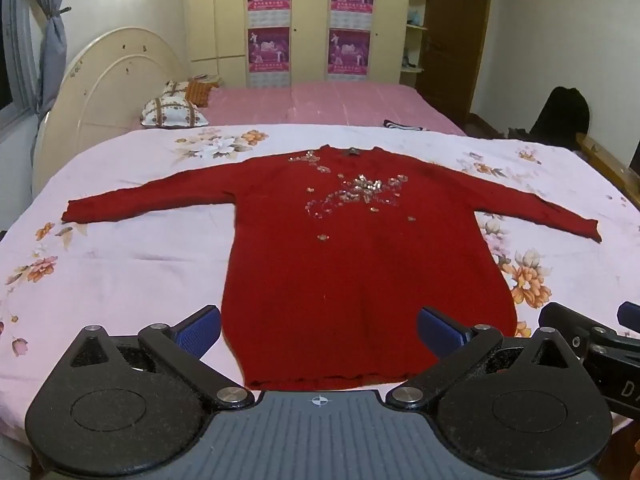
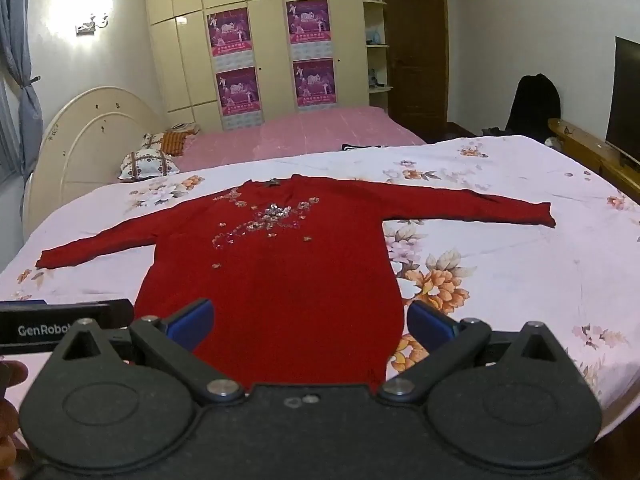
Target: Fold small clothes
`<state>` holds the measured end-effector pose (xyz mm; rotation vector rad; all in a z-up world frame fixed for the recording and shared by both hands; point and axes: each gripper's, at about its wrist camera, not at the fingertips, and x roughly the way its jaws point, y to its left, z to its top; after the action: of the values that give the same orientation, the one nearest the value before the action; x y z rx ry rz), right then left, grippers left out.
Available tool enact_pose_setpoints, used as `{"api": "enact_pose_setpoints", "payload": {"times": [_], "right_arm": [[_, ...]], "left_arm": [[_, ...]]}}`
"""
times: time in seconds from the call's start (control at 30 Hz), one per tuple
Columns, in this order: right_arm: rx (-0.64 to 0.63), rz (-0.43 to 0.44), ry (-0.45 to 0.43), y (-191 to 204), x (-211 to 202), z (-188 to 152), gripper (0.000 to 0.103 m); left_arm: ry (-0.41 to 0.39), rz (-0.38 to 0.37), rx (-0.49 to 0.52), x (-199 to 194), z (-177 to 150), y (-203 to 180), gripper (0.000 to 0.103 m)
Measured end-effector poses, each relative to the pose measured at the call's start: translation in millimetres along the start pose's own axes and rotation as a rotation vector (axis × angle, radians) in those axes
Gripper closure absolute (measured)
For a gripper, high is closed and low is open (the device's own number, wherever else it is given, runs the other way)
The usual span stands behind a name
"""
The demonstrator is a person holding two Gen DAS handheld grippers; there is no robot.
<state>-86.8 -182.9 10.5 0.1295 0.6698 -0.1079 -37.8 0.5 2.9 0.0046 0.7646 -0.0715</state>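
Note:
A red long-sleeved top [image 1: 352, 264] with sequin decoration on the chest lies flat, face up, on a floral sheet [image 1: 120, 264], both sleeves spread out sideways. It also shows in the right wrist view [image 2: 280, 276]. My left gripper [image 1: 319, 330] is open and empty, held above the top's hem. My right gripper [image 2: 308, 322] is open and empty, above the hem toward its right side. The right gripper's edge shows at the far right of the left wrist view [image 1: 592, 336].
The floral sheet [image 2: 520, 280] covers the near surface. Behind it is a pink bed [image 1: 320, 104] with pillows [image 1: 174, 112] and a cream headboard [image 1: 104, 92]. A small dark cloth [image 1: 400, 125] lies at the bed's edge. Wardrobe [image 1: 312, 20] stands at the back.

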Motion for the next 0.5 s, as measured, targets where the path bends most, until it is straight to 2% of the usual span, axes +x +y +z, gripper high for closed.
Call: {"api": "enact_pose_setpoints", "payload": {"times": [0.5], "right_arm": [[-0.009, -0.025, 0.018, 7.4, -2.5, 1.1, 0.001]], "left_arm": [[0.01, 0.019, 0.0, 6.4, -4.4, -3.2, 0.0]]}}
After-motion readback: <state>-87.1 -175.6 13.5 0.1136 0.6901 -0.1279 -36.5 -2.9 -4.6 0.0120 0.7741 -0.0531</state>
